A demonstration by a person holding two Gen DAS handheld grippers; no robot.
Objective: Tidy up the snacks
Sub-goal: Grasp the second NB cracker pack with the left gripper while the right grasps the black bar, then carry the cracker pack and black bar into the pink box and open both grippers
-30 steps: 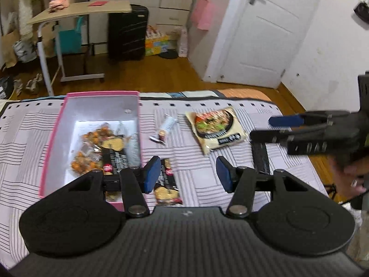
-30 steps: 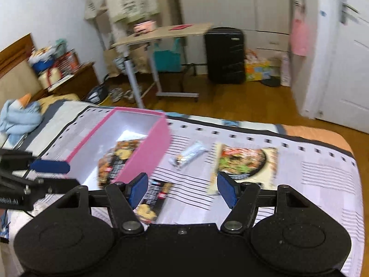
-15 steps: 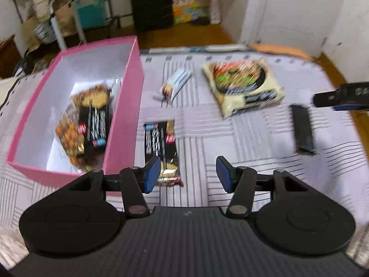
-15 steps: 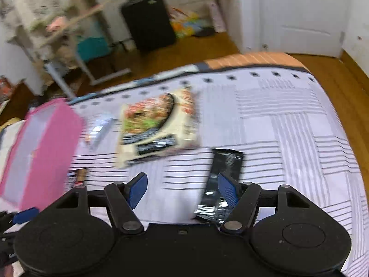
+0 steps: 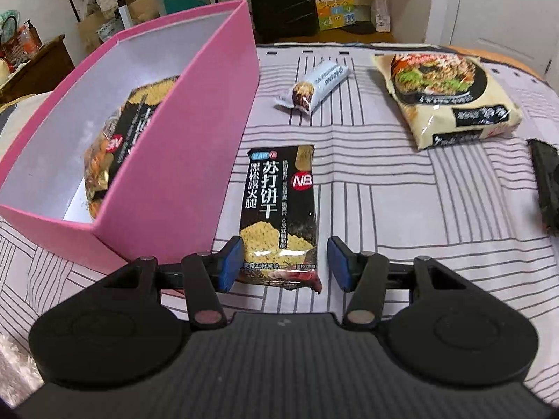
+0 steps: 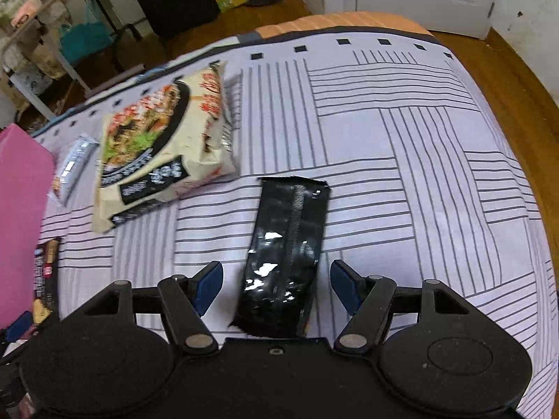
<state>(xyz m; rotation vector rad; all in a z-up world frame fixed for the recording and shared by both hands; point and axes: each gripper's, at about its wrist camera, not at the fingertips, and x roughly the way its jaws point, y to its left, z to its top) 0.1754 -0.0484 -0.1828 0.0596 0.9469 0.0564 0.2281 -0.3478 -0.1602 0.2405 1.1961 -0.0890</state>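
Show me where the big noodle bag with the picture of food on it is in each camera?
Left wrist view: the noodle bag lies at the upper right, on the striped bedsheet.
Right wrist view: the noodle bag lies at the upper left, tilted.
Shared landmark: the small white snack bar lies between the bag and the pink box.

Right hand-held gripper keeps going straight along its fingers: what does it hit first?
Likely the black packet: it lies on the bedspread between the open fingers of the right hand-held gripper, its near end under them. Height above it is unclear.

Snack packets (image 5: 279, 209) on striped bed (image 6: 419, 174)
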